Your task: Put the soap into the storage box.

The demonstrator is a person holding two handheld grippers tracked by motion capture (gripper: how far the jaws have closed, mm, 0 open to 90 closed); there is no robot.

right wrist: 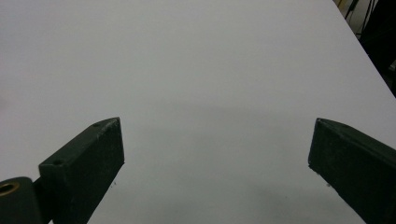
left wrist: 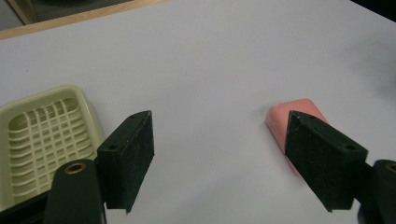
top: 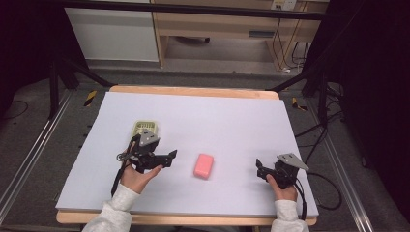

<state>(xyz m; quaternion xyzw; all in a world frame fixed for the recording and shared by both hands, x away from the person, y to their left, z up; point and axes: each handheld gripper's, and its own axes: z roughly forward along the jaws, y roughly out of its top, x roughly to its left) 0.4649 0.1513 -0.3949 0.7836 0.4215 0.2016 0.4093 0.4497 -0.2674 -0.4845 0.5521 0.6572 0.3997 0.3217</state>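
A pink bar of soap [top: 203,166] lies flat on the pale table cover [top: 217,116], near the front middle. A pale green slotted soap dish [top: 145,128] sits to its left, farther back. My left gripper [top: 168,158] hovers between the two, pointing right toward the soap, with a hand under it. In the left gripper view the left gripper [left wrist: 218,140] is open with nothing between the jaws; the soap [left wrist: 292,114] lies partly behind the right jaw and the dish [left wrist: 42,135] is at far left. My right gripper [top: 260,169] [right wrist: 217,140] stands open over bare cover at the front right.
The table's wooden edge [top: 193,90] runs along the back. Beyond it stand a wooden shelf unit [top: 217,24] and black stand legs [top: 309,72]. Cables [top: 329,188] trail off the right side, and metal floor rails [top: 29,159] flank the table.
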